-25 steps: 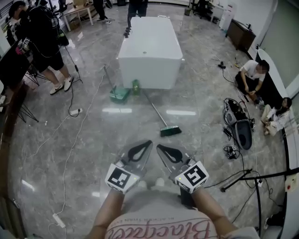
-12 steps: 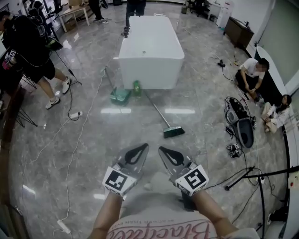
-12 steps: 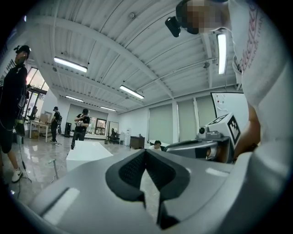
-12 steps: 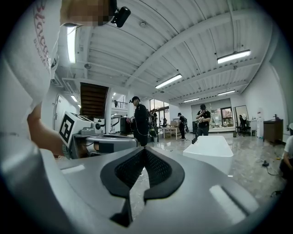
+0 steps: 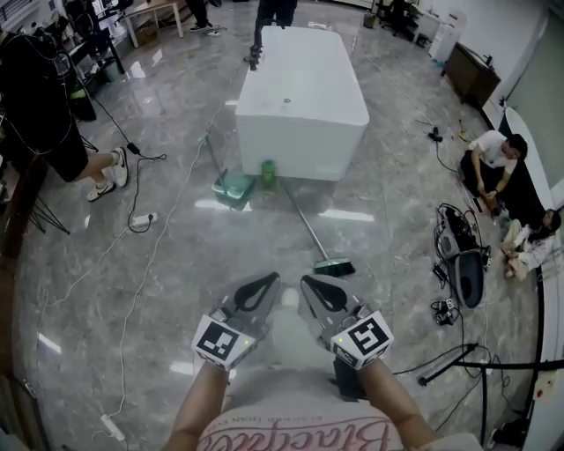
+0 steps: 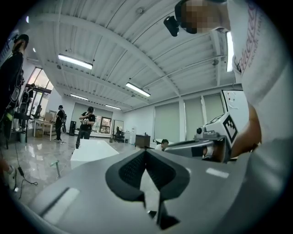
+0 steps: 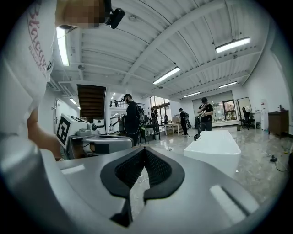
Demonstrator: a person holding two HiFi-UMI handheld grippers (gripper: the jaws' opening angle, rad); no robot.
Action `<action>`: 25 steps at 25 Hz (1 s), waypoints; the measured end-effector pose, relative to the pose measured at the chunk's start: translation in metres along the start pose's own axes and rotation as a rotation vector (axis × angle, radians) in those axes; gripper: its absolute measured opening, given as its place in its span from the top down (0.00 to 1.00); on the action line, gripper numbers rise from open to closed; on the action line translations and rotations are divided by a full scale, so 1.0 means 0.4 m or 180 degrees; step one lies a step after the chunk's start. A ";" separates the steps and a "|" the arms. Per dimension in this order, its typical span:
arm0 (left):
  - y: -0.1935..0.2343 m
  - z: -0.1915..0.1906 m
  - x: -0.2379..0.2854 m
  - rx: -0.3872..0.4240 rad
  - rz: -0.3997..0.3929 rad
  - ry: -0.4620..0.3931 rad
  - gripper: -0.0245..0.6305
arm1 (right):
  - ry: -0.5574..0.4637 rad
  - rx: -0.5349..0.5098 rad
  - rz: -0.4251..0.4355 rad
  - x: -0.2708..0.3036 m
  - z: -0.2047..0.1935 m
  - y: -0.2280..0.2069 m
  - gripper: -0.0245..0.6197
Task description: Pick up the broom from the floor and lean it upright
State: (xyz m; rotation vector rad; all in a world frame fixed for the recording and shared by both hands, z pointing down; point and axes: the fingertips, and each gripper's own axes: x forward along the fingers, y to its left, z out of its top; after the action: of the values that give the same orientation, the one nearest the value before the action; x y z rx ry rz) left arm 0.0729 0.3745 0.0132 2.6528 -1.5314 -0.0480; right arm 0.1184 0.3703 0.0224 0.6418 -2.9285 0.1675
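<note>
Polished grey marble-pattern floor (image 5: 176, 264), glossy, with bright streaks of reflected light. Large white rectangular block (image 5: 302, 84) stands mid-room. Dark low cabinet (image 5: 465, 66) sits against the white right-hand wall (image 5: 493, 26); pale wooden table (image 5: 154, 13) at far left. White ribbed ceiling (image 6: 114, 41) carries lit fluorescent tube lights (image 6: 75, 61). Thin cables (image 5: 152, 255) trail across the floor.

The broom (image 5: 308, 225) lay flat on the glossy grey marble floor (image 5: 167, 264), not yet picked up. It had a thin, pale grey straight handle (image 5: 298, 209) and a small green brush head (image 5: 335, 266). The stick ran on a slant: its free end pointed away toward the foot of the white counter (image 5: 300, 97) and stopped near it, while the head lay at the nearer end, bristles toward the right, with nothing touching it.
</note>
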 end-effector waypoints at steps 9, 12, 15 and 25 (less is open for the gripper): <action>0.248 0.036 0.258 0.0058 0.0104 0.0072 0.96 | 0.0065 -0.0071 0.0288 0.216 0.063 -0.207 0.96; 0.295 0.047 0.325 0.0028 0.0084 0.0035 0.96 | 0.0106 -0.0045 0.0291 0.259 0.068 -0.271 0.96; 0.342 0.041 0.368 -0.0020 0.0105 0.0029 0.96 | 0.0085 0.0079 0.0249 0.293 0.072 -0.325 0.96; 0.518 0.004 0.474 -0.0079 -0.0241 0.0191 0.96 | 0.0278 0.0009 -0.0114 0.468 0.066 -0.453 0.96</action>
State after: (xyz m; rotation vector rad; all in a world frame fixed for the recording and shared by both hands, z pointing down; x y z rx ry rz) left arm -0.0111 0.1072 0.0309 2.6667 -1.4032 0.0079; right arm 0.0235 0.1268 0.0403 0.6693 -2.8319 0.1906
